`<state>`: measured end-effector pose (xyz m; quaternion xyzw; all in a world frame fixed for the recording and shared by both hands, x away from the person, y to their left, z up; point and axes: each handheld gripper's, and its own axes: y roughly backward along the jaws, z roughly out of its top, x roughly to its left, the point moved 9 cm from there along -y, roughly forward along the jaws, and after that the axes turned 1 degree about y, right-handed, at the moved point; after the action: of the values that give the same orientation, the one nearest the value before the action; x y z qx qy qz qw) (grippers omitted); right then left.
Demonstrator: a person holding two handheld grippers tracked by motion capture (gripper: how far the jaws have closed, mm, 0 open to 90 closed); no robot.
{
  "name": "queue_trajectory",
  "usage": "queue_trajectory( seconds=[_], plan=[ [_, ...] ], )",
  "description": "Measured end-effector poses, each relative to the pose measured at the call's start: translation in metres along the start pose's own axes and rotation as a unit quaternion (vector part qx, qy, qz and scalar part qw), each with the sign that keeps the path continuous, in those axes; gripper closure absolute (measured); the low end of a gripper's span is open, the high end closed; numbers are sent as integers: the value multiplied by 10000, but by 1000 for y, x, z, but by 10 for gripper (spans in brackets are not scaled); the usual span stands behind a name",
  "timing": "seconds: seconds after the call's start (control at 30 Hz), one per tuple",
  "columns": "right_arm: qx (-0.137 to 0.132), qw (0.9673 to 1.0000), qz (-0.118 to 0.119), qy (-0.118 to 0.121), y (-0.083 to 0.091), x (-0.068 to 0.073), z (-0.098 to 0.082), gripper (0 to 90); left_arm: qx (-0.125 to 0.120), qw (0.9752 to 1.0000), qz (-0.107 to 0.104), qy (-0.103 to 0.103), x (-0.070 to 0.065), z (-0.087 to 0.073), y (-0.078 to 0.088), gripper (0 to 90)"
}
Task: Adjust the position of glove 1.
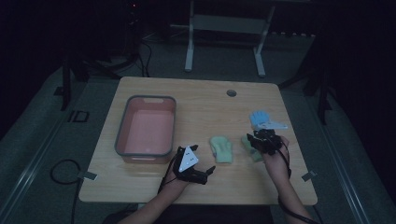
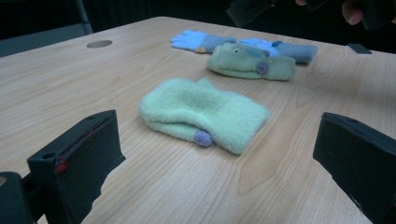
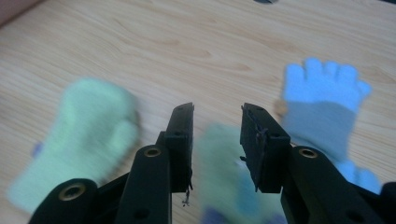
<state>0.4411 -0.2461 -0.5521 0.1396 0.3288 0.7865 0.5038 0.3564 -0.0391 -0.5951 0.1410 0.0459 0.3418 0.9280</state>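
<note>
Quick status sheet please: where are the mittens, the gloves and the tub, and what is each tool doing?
near mitten: light green, flat on the table, centre
far mitten: green, with a face, under the right tool
gloves: two blue ones, beyond the far mitten
tub: pink inside, grey rim, left side
left tool: jaws wide, holding nothing
right tool: jaws apart above the far mitten, not gripping

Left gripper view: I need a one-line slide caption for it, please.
Open left gripper faces a light green mitten on the wooden table, with a second green mitten and blue gloves behind.
</note>
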Motion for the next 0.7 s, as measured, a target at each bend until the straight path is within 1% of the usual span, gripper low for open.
queue_trajectory(
  seconds=[0.07,0.17,0.23,0.3,0.37,0.43,0.57,0.6,0.63,0.7],
  plan=[
    [28,10000,-13,-23,3,-11,-4,645,1,10000,-2,-13,0,0,0,13],
    [84,9999,88,-73,5,-25,-11,641,2,10000,-2,-16,0,0,0,13],
    [62,9997,193,-104,4,-32,-16,632,0,10000,-3,-13,0,0,0,13],
    [171,9995,238,-69,1,-36,-24,628,0,10000,6,-13,0,0,0,13],
    [228,9992,315,-117,-3,-37,-31,627,0,10000,8,-15,0,0,0,13],
    [249,9990,360,-108,-6,-37,-35,624,0,10000,1,-14,0,0,0,13],
    [263,9981,509,-226,-14,-31,-40,603,1,10000,4,7,0,0,0,13],
    [293,9981,501,-213,-17,-29,-41,590,0,10000,4,2,0,0,0,13],
    [330,9983,445,-167,-19,-29,-43,586,0,10000,5,-5,0,0,0,13],
    [463,9982,366,-67,-26,-27,-48,588,4,10000,12,-24,0,0,0,13]
  ],
)
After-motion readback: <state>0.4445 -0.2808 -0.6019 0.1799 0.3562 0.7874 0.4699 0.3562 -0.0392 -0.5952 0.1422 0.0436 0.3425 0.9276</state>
